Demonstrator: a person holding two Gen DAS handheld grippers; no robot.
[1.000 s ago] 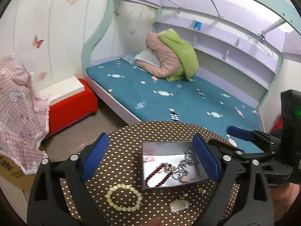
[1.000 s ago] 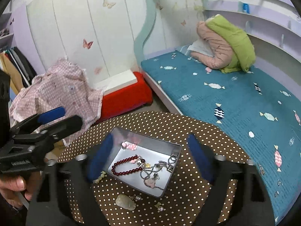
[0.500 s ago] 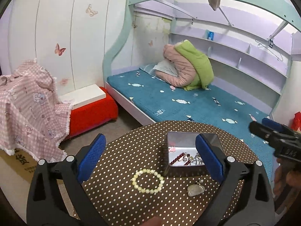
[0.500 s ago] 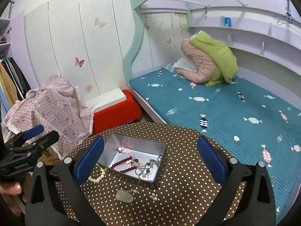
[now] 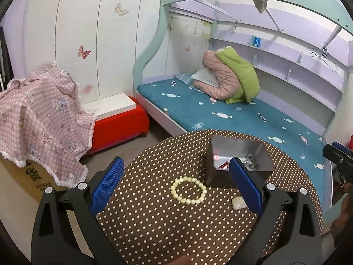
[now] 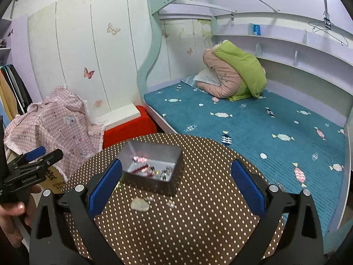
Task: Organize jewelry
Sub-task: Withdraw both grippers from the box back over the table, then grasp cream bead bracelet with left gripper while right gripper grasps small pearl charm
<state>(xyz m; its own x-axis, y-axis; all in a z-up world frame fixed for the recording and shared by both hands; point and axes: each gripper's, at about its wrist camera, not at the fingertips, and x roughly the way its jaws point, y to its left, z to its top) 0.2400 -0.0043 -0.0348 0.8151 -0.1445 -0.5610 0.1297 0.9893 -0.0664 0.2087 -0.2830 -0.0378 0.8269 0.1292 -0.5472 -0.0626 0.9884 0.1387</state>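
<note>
A child's bedroom is being shown, with a blue bed (image 5: pixel 231 114) at 1 o'clock and a pink checked cloth (image 5: pixel 42 119) at 9 o'clock. A round table (image 5: pixel 154 209) with a brown dotted cover is sitting in the front.

A shiny metal box (image 5: pixel 239 159) is being kept on the table, toward 1 o'clock in the left wrist view. Red beads (image 6: pixel 140 168) and small silver chains (image 6: pixel 164 173) are lying inside it. A ring of pale beads (image 5: pixel 188 190) is lying flat on the cover, just beside the box at its 7 o'clock. A small pale stone (image 5: pixel 238 202) is lying near the ring, at its 4 o'clock, close to the box but not in it. In the right wrist view a tiny shiny piece (image 6: pixel 169 203) is seen beside the stone.

The left gripper (image 5: pixel 176 190) is being held above the table with its blue pads wide apart, and nothing is being held in it. The right gripper (image 6: pixel 176 185) is also being held wide apart, with nothing between its pads. A hand (image 6: pixel 10 218) is seen at 8 o'clock in the right wrist view, wrapped around the left gripper's handle.
</note>
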